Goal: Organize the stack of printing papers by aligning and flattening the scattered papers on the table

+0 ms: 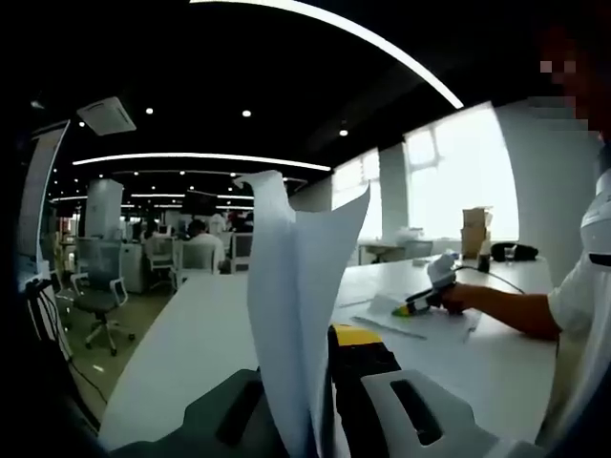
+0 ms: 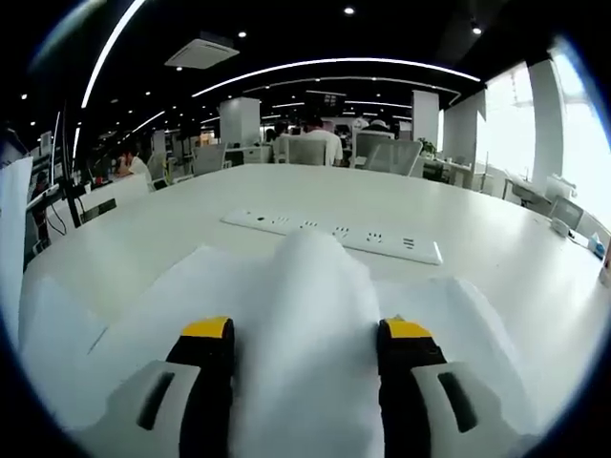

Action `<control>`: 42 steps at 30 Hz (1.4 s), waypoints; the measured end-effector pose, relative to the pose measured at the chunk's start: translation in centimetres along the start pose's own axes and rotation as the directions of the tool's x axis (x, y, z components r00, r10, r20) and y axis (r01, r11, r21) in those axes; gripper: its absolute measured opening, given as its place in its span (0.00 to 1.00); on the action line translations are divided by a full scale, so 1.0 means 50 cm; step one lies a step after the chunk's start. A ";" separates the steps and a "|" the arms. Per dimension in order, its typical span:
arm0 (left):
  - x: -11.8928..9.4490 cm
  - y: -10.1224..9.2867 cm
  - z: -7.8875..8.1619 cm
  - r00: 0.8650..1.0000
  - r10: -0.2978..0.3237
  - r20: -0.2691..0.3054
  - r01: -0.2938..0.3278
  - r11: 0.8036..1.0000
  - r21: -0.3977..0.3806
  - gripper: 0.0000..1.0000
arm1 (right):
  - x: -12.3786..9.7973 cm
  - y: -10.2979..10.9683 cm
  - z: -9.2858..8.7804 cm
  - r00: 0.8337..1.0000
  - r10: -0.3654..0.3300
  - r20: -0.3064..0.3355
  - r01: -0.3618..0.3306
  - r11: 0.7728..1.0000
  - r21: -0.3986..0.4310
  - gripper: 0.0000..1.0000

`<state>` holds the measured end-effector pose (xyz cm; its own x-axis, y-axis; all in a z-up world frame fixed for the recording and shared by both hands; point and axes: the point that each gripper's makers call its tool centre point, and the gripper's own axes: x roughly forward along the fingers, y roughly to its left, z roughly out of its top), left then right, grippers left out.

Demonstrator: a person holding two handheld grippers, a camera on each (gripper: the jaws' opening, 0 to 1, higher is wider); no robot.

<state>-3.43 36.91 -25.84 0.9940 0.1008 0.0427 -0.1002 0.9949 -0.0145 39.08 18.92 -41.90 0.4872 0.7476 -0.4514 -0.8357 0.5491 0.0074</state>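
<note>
The left gripper (image 1: 320, 382) pinches upright sheets (image 1: 291, 286) between closed jaws above the white table (image 1: 200, 315). The right gripper (image 2: 304, 334), seen across the table too, stands wide open astride a humped paper (image 2: 310, 315) lying near a power strip (image 2: 334, 234).

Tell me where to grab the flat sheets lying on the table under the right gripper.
Take the paper on the table by its near edge, sliding one of the fingers under from the side. It lies flat, and the humped sheet already between the fingers covers the middle.
</note>
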 end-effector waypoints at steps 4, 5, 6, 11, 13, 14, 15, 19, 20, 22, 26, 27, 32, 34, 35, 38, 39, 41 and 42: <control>-0.002 0.000 0.001 1.000 0.003 0.002 -0.003 1.000 0.001 0.06 | -0.004 0.000 0.003 1.000 0.009 0.002 -0.009 1.000 0.027 0.49; -0.002 0.000 0.001 1.000 0.003 0.002 -0.003 1.000 0.002 0.06 | -0.006 0.000 0.005 1.000 0.011 0.001 -0.011 0.999 0.030 0.47; -0.002 0.000 0.002 1.000 0.003 0.002 -0.003 1.000 0.004 0.06 | -0.007 0.001 0.004 1.000 0.014 -0.001 -0.014 0.999 0.029 0.46; -0.001 -0.002 0.005 1.000 0.001 0.004 -0.001 1.000 0.008 0.06 | -0.008 -0.001 0.004 1.000 0.017 -0.007 -0.017 1.000 0.026 0.44; -0.001 -0.003 0.006 1.000 0.001 0.007 -0.001 1.000 0.008 0.06 | -0.011 -0.002 0.006 1.000 0.018 -0.006 -0.018 1.000 0.023 0.41; -0.001 -0.004 0.006 1.000 -0.001 0.008 0.001 1.000 0.008 0.06 | -0.012 -0.003 0.008 1.000 0.017 -0.002 -0.017 1.000 0.019 0.39; -0.001 -0.004 0.007 1.000 -0.001 0.008 0.001 1.000 0.008 0.06 | -0.015 -0.004 0.010 1.000 0.018 0.000 -0.018 1.000 0.016 0.38; -0.001 -0.004 0.007 1.000 -0.001 0.010 0.001 1.000 0.008 0.06 | -0.028 -0.007 0.027 1.000 0.015 0.018 -0.015 1.000 0.001 0.31; -0.001 -0.004 0.007 1.000 0.000 0.010 0.000 1.000 0.008 0.06 | -0.035 -0.008 0.035 1.000 0.015 0.024 -0.015 1.000 -0.003 0.30; 0.000 -0.004 0.007 1.000 -0.002 0.011 0.002 1.000 0.008 0.06 | -0.044 -0.009 0.049 0.999 0.008 0.039 -0.007 1.000 -0.004 0.29; 0.003 -0.004 0.006 1.000 -0.005 0.012 0.005 1.000 0.004 0.06 | -0.067 -0.010 0.083 0.997 -0.002 0.080 0.005 0.999 -0.035 0.27; 0.003 -0.005 0.006 1.000 -0.008 0.014 0.008 1.000 0.001 0.06 | -0.072 -0.009 0.090 0.996 -0.001 0.090 0.005 0.999 -0.044 0.26; 0.005 -0.005 0.008 1.000 -0.013 0.020 0.013 1.000 -0.007 0.06 | -0.088 -0.013 0.112 0.993 -0.020 0.113 0.027 0.998 -0.059 0.26; 0.005 -0.006 0.009 1.000 -0.014 0.020 0.014 1.000 -0.008 0.06 | -0.092 -0.013 0.117 0.993 -0.023 0.115 0.030 0.997 -0.064 0.27; 0.005 -0.007 0.008 1.000 -0.014 0.020 0.014 1.000 -0.008 0.06 | -0.094 -0.014 0.121 0.993 -0.025 0.117 0.033 0.997 -0.065 0.27; 0.010 -0.009 0.005 1.000 -0.021 0.022 0.022 1.000 -0.023 0.06 | -0.105 -0.011 0.136 0.991 -0.024 0.133 0.035 0.997 -0.076 0.27; 0.013 -0.010 0.004 0.999 -0.025 0.022 0.026 0.999 -0.030 0.06 | -0.109 -0.009 0.142 0.990 -0.023 0.140 0.035 0.996 -0.081 0.27; 0.019 -0.013 0.000 0.999 -0.029 0.019 0.029 0.999 -0.034 0.06 | -0.116 -0.001 0.151 0.988 -0.017 0.151 0.031 0.996 -0.089 0.26; 0.020 -0.014 -0.001 0.999 -0.030 0.017 0.030 0.999 -0.034 0.06 | -0.121 0.003 0.157 0.988 -0.013 0.156 0.028 0.995 -0.094 0.26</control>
<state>-2.36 36.31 -25.82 0.9956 0.0713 0.0603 -0.0685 0.9965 -0.0469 37.99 17.42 -32.17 0.5314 0.7896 -0.3067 -0.8420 0.5322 -0.0885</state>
